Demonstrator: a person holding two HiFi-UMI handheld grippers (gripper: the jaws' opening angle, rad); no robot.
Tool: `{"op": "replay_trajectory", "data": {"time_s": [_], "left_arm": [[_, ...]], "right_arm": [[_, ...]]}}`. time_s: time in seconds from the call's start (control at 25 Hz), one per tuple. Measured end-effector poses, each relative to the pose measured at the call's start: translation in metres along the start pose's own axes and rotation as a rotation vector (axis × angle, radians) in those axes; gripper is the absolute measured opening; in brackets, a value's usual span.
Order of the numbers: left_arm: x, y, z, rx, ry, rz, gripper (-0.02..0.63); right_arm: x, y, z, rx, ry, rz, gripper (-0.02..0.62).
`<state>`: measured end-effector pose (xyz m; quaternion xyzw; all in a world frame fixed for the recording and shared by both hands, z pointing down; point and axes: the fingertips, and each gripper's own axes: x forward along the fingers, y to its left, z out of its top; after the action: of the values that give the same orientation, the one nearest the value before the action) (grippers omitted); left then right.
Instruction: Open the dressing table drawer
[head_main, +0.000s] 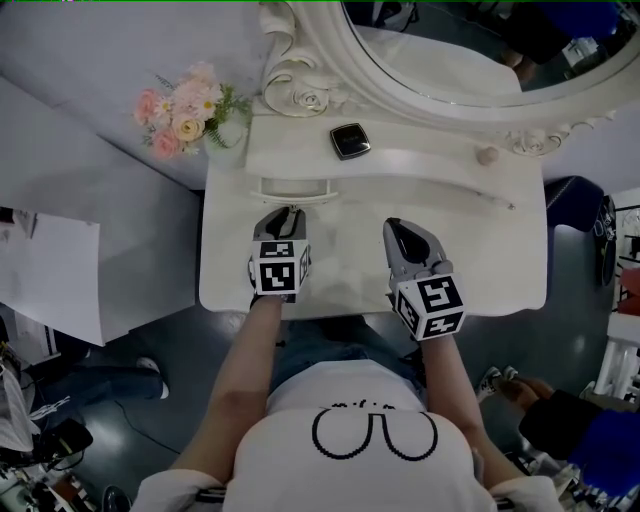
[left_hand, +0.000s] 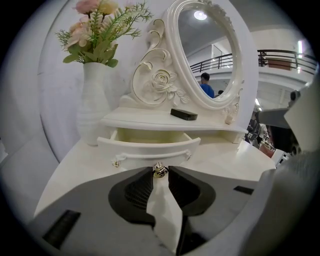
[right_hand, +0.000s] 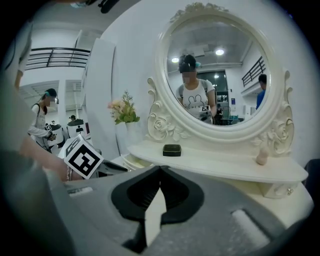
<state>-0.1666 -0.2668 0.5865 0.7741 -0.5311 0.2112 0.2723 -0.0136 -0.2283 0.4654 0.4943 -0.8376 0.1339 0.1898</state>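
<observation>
At 12 o'clock of left gripper: drawer, part-open under shelf, long axis 9-to-3. Left fingers pinch its knob, so the pull should run toward 6. Right gripper is pressed together, empty, farther off at 3.

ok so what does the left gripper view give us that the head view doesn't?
Only the left gripper view: the left gripper shut on the drawer knob, the inside of the partly open drawer, and the vase side-on.
Only the head view: the right gripper over the tabletop and off the drawer, the person's arms, and paper sheets at left.
Both: the flowers, black box and mirror frame.
</observation>
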Motion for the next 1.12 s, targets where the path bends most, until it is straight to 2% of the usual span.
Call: {"op": "replay_trajectory", "data": {"time_s": [0.68,1.12], "left_arm": [[-0.023,-0.01,-0.021,-0.03,-0.014,0.003,0.095],[-0.037,-0.007,-0.004,-0.012,-0.035,0.015,0.127]], "right_arm": [[-0.007,0.01,-0.004,0.009,-0.01,0.002,0.0],[-0.01,0.005,0.019,-0.004,-0.062,-0.014,0.0]]}}
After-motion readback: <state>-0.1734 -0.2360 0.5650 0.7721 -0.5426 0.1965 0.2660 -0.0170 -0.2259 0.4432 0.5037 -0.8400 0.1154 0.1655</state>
